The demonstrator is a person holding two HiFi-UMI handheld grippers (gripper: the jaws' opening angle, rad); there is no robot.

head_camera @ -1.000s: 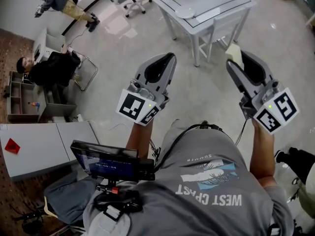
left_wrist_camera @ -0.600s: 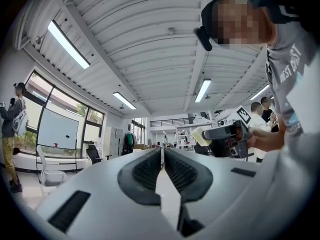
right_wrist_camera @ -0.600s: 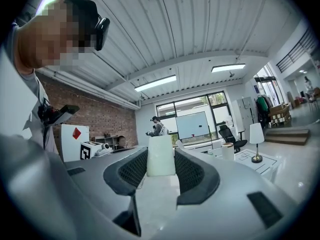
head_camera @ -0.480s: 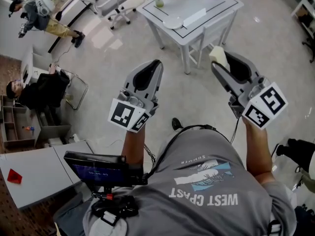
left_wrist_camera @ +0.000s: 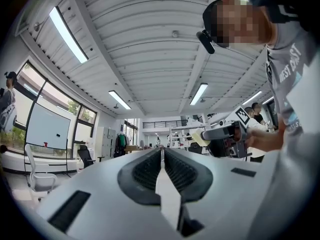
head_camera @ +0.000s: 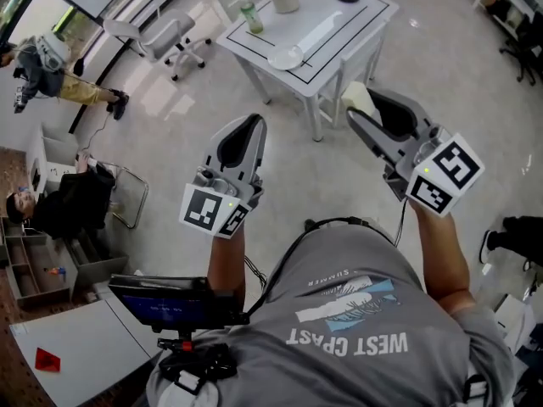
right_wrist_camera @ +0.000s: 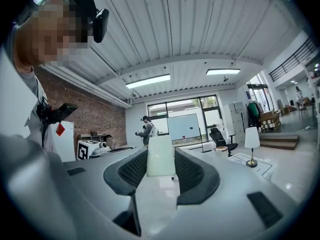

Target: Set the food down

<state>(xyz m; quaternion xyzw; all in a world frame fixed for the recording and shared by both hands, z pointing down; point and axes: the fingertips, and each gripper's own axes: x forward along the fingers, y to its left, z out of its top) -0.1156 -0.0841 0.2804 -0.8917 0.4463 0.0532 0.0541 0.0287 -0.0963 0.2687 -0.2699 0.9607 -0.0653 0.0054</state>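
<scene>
Left gripper (head_camera: 246, 127) is up in the air, jaws pressed together on nothing. Right gripper (head_camera: 361, 113) is level with it and clamped on the pale food block (head_camera: 357, 97) (it pokes past the tips), held short of the white table (head_camera: 339, 15), where a plate (head_camera: 284, 58) sits by the near edge

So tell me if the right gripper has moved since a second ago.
Yes. The right gripper, shut on the food, has come forward, closer to the near edge of the table in the head view.
</scene>
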